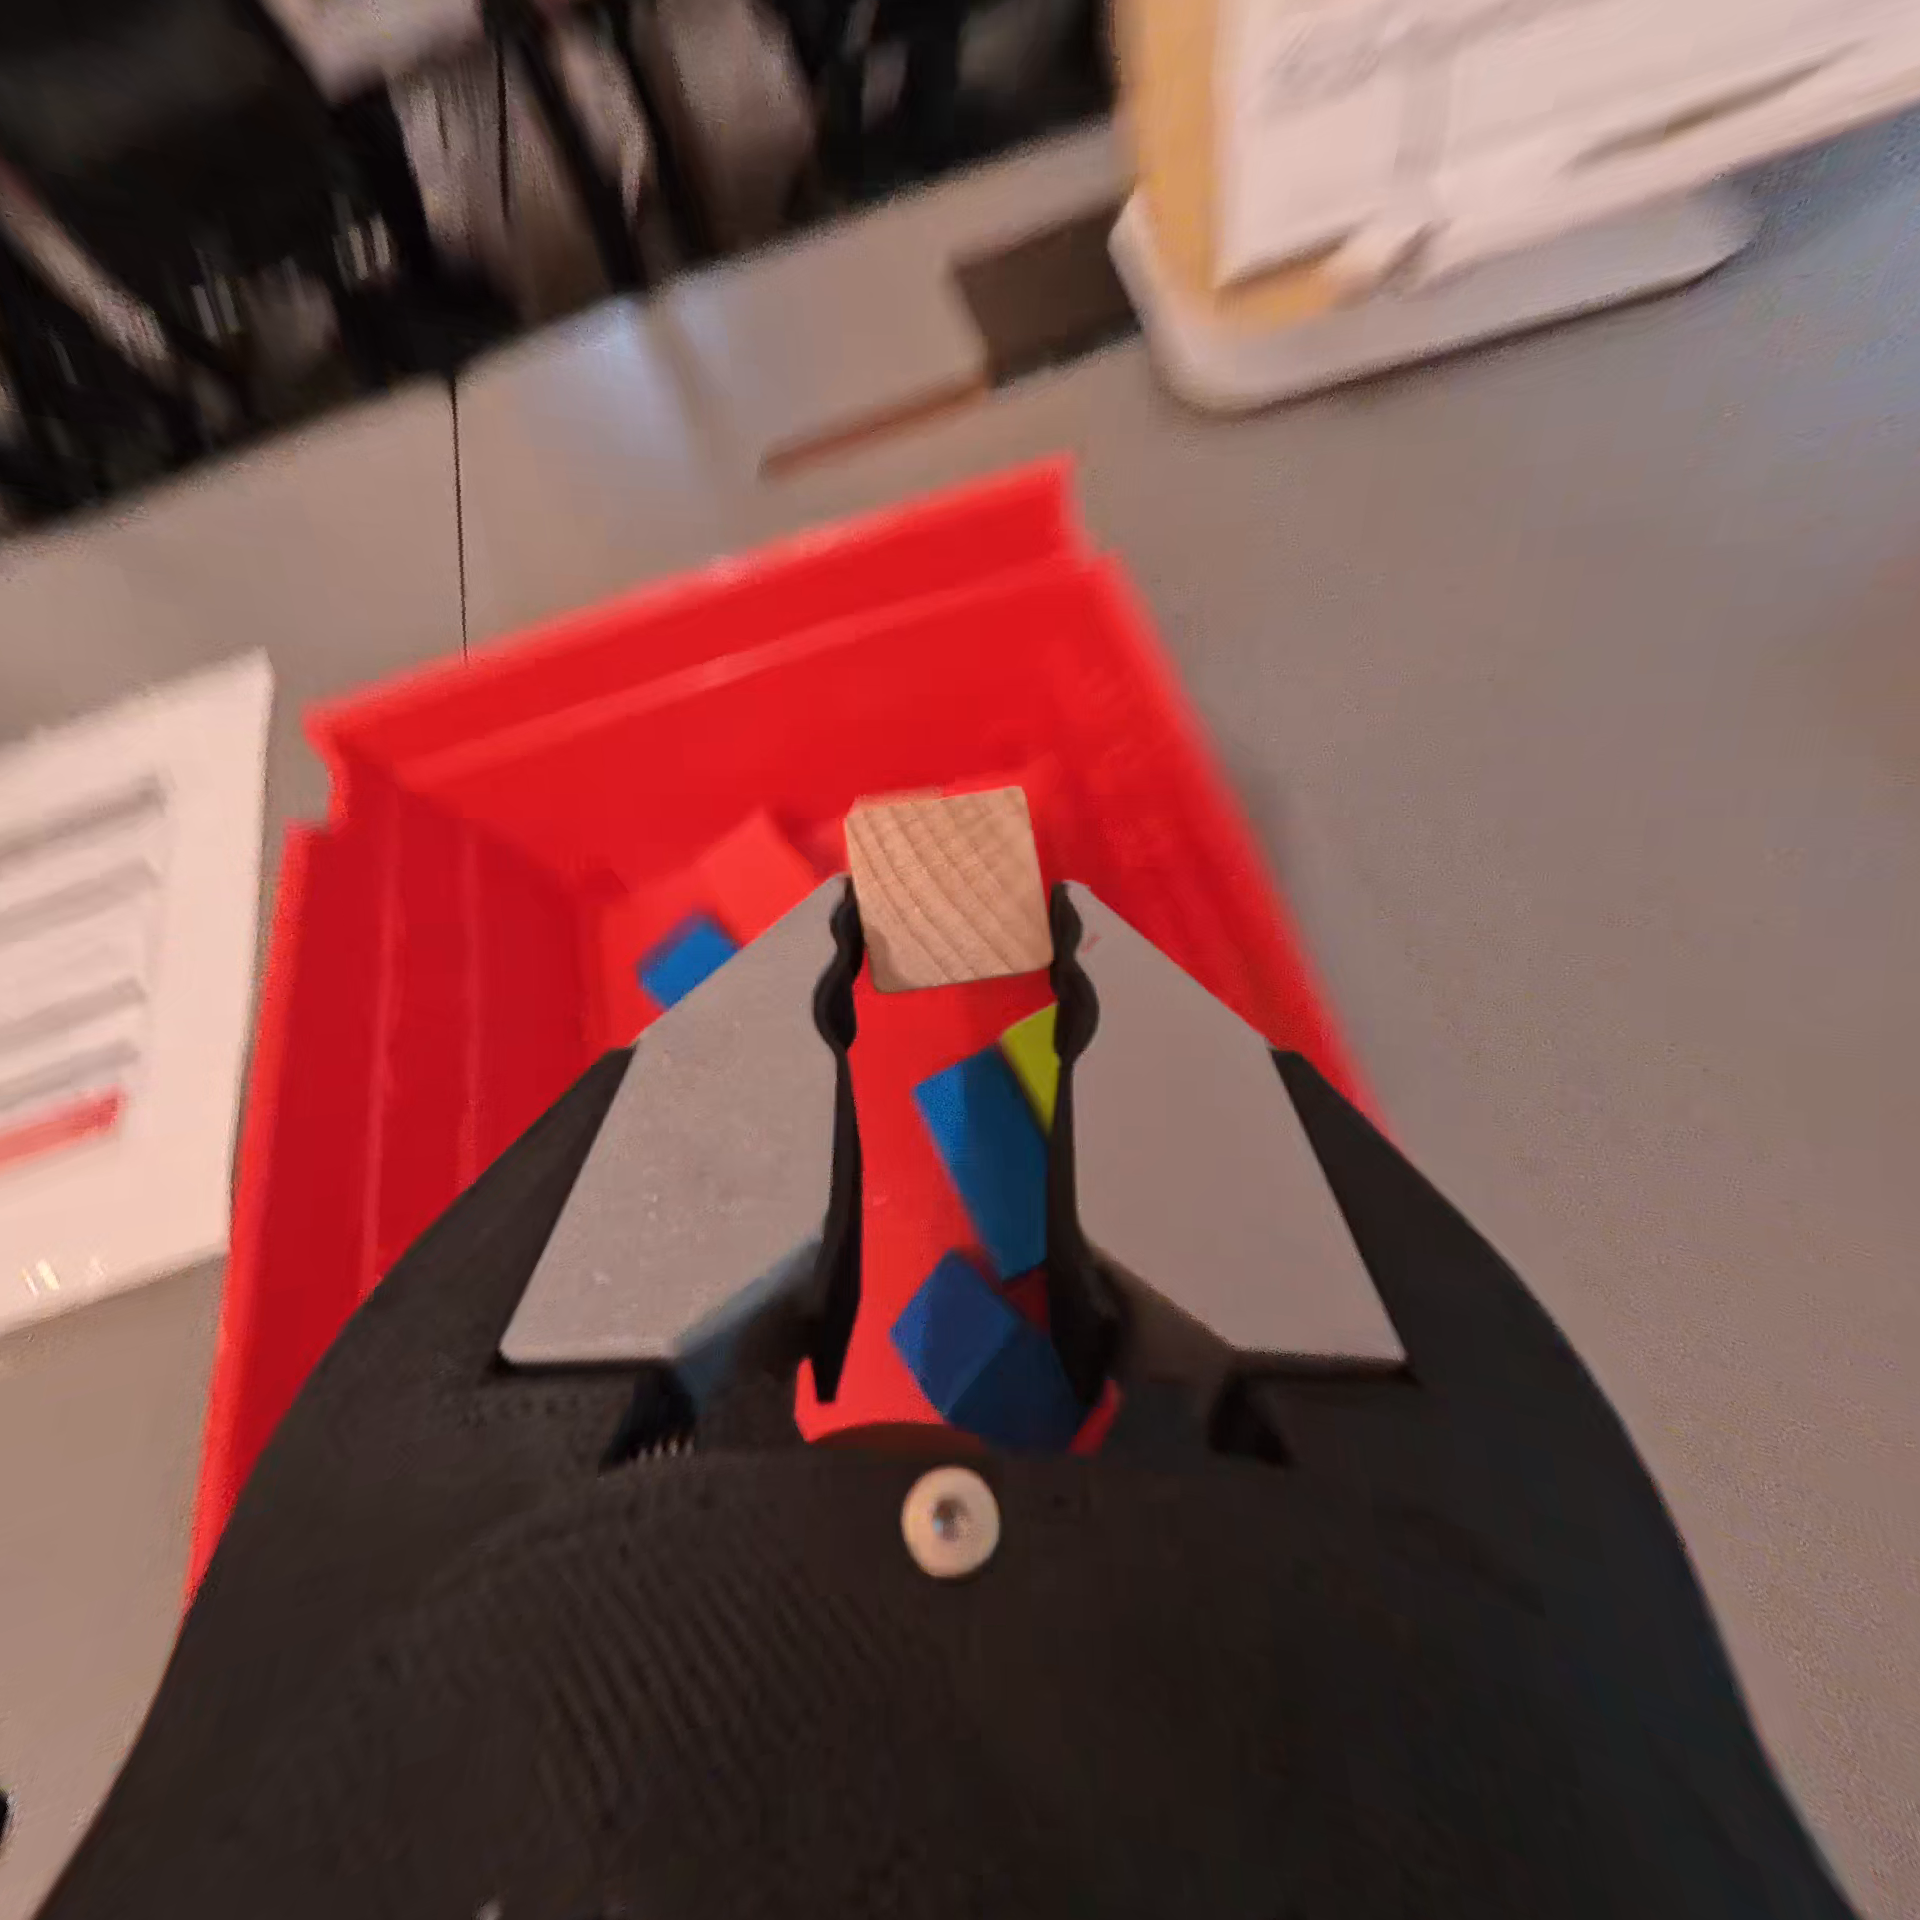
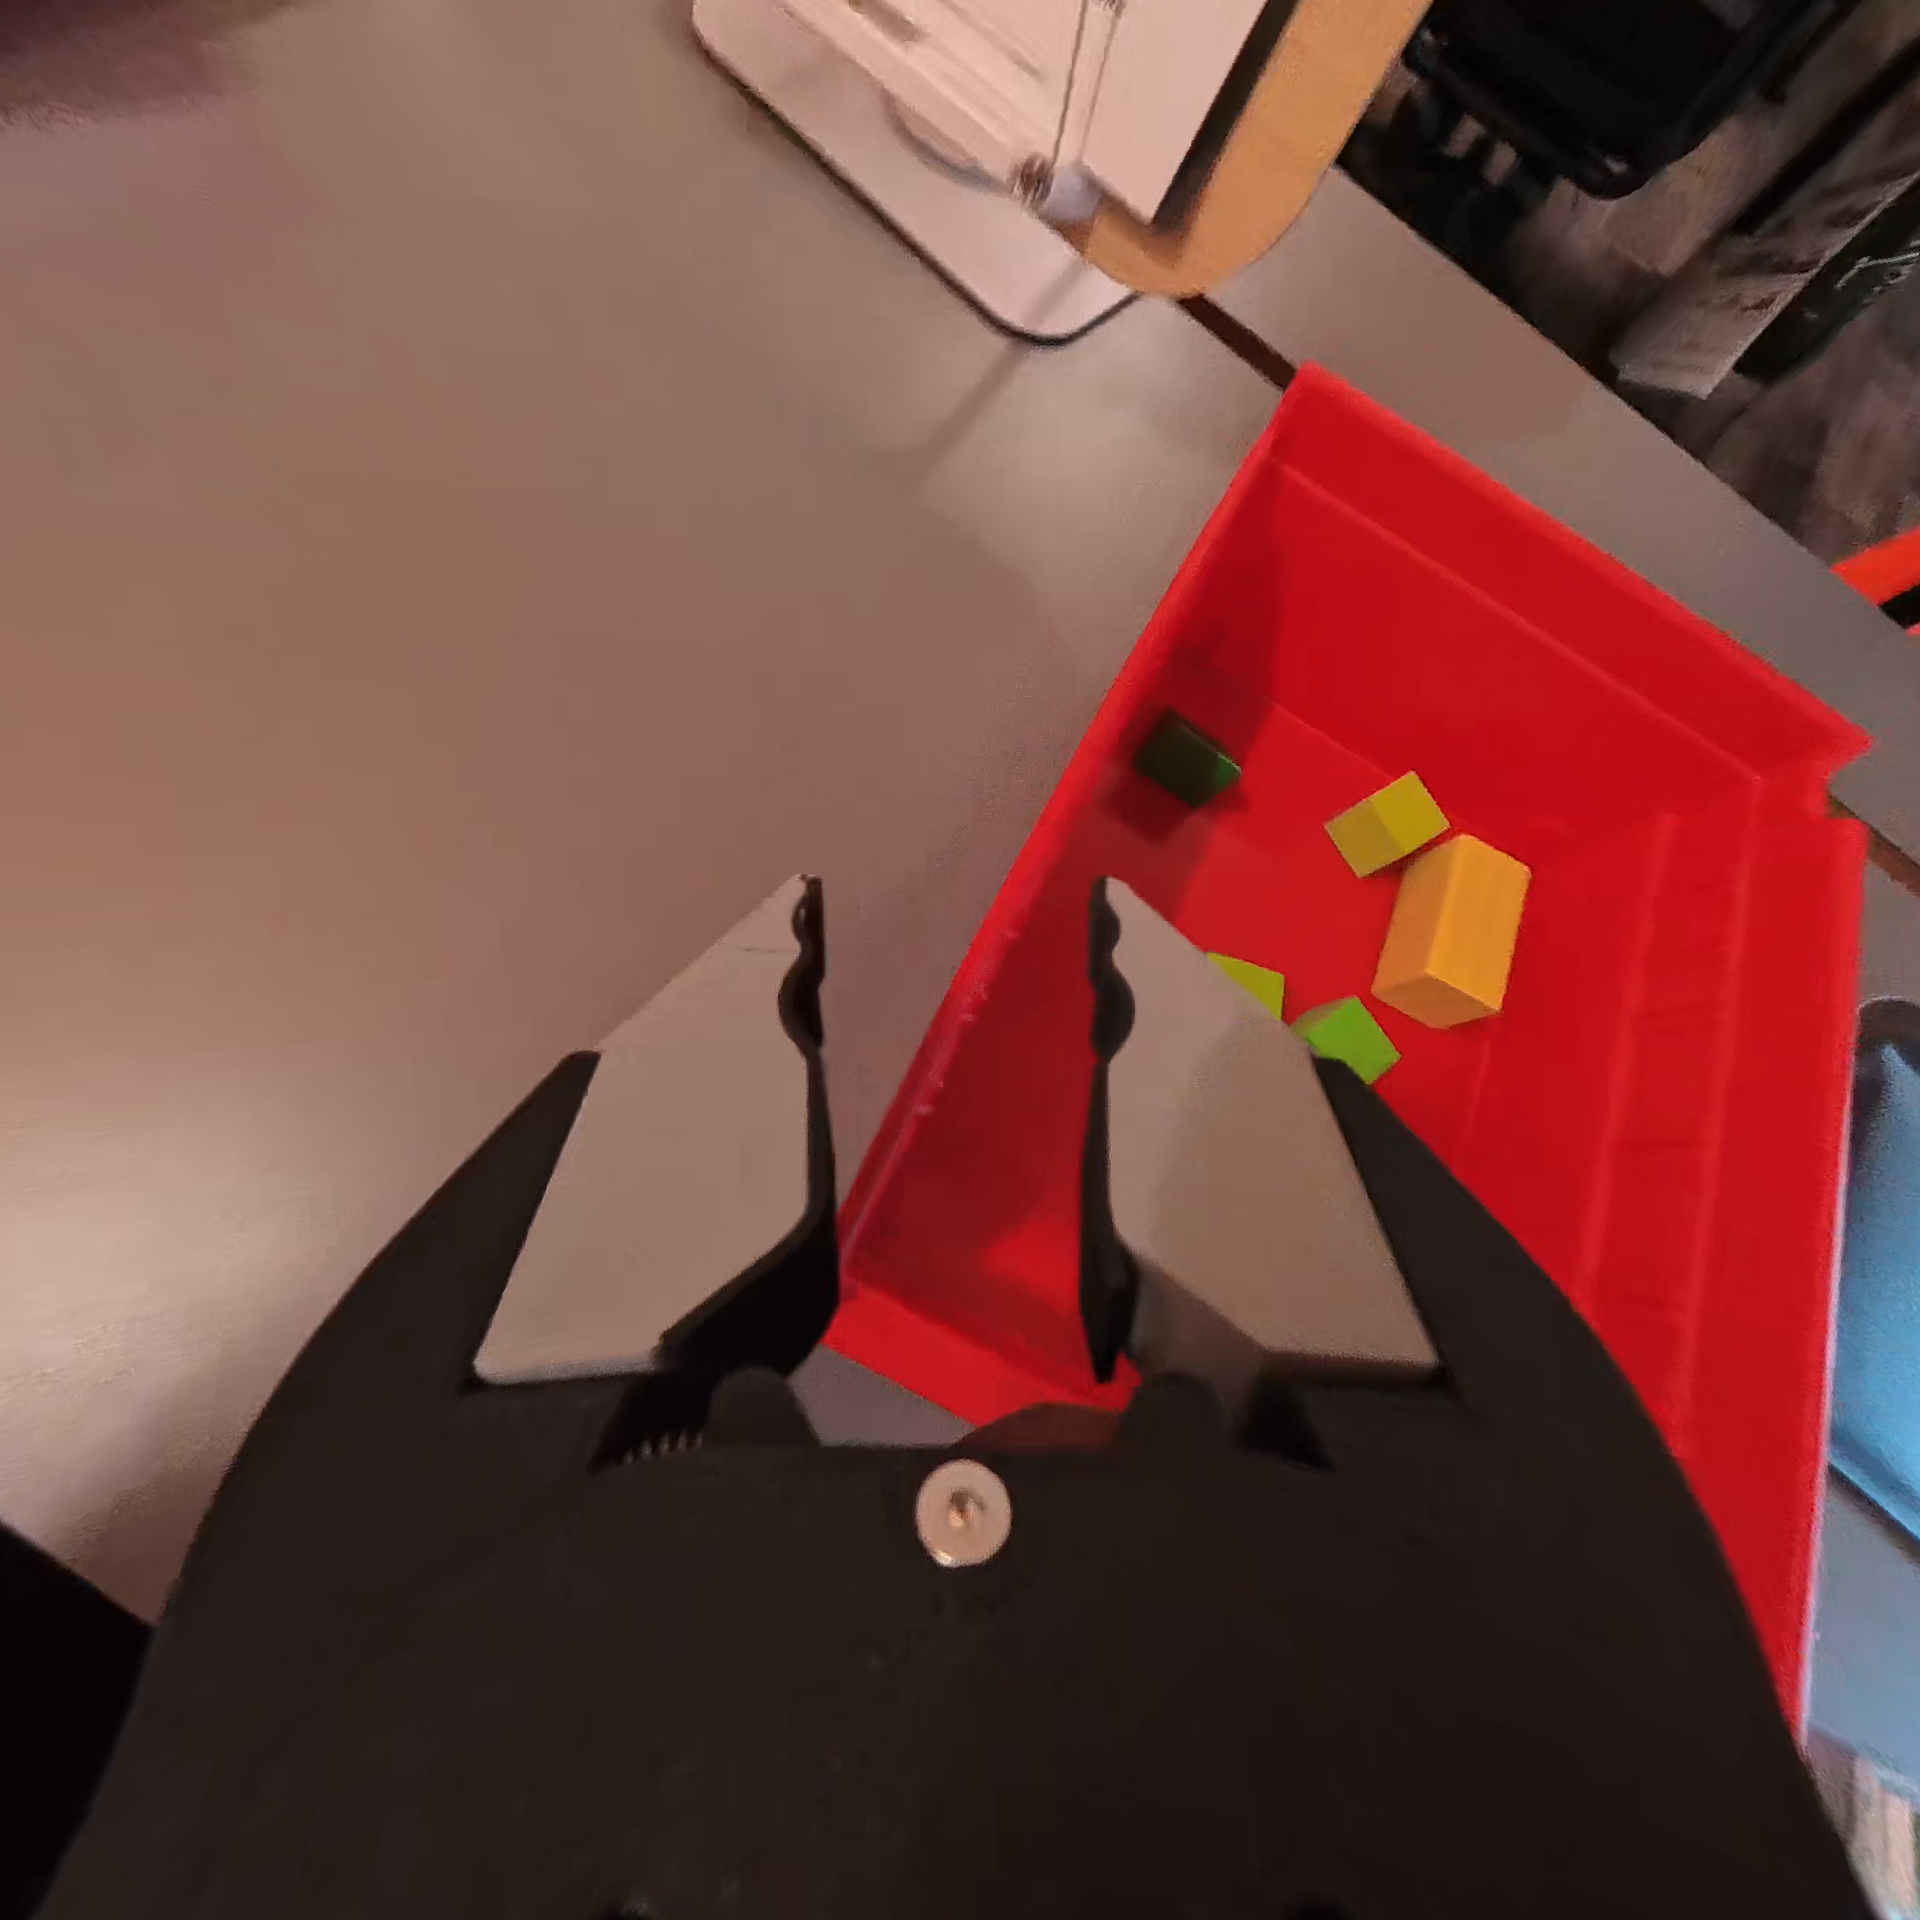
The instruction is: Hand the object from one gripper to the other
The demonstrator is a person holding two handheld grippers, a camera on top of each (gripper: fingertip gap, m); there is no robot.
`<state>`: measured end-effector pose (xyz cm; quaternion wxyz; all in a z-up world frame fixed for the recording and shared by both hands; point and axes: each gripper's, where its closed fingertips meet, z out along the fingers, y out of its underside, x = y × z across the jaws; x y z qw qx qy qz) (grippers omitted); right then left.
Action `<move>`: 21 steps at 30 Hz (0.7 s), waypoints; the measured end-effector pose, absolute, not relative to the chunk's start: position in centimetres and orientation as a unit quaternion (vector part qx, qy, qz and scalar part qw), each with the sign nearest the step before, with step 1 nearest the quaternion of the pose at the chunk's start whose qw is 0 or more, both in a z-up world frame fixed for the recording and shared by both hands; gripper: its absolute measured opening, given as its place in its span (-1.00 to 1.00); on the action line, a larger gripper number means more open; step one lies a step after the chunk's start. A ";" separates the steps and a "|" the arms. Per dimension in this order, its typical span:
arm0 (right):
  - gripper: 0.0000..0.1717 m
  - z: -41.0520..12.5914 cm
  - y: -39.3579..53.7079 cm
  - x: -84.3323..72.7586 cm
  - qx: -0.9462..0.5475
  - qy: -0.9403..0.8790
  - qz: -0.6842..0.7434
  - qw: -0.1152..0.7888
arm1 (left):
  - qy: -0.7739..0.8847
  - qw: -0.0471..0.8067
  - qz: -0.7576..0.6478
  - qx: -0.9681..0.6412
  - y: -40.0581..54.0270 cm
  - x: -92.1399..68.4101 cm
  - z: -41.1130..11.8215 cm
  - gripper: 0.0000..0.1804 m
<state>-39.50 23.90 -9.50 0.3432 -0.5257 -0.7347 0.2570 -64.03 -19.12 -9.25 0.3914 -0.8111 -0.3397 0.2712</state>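
While clamped on the wooden cube (image 1: 943, 891), left gripper (image 1: 951, 914) shows its end-grain face; no long axis | right gripper (image 2: 956, 914) spread, bare.

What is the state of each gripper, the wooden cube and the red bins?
Left gripper: shut on the wooden cube.
Wooden cube: held at the fingertips, above a red bin.
Right gripper: open, nothing between its fingers.
Left-view red bin: holds blue blocks.
Right-view red bin: holds green, yellow, orange blocks.

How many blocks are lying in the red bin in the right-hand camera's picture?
5 show: a dark green block by the left wall, a yellow-green cube, an orange block, and two light green blocks beside the right gripper, which may hide more.
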 end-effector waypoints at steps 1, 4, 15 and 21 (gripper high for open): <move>-0.43 -8.6 23.8 -39.7 -0.532 -0.722 0.268 0.352 | -0.298 0.421 0.290 -0.806 -17.4 -62.3 -6.9 -0.65; -0.40 -4.5 22.6 -40.4 -0.529 -0.676 0.347 0.378 | -0.135 0.511 0.319 -0.787 -10.3 -54.7 -1.0 -0.65; -0.36 0.3 4.3 -37.7 -0.356 -0.672 0.647 0.063 | 0.188 0.479 0.470 -0.717 6.4 -38.2 -0.5 -0.65; -0.63 -1.5 5.1 -37.9 -0.353 -0.689 0.630 0.068 | 0.189 0.499 0.438 -0.724 8.2 -37.6 -1.3 -0.66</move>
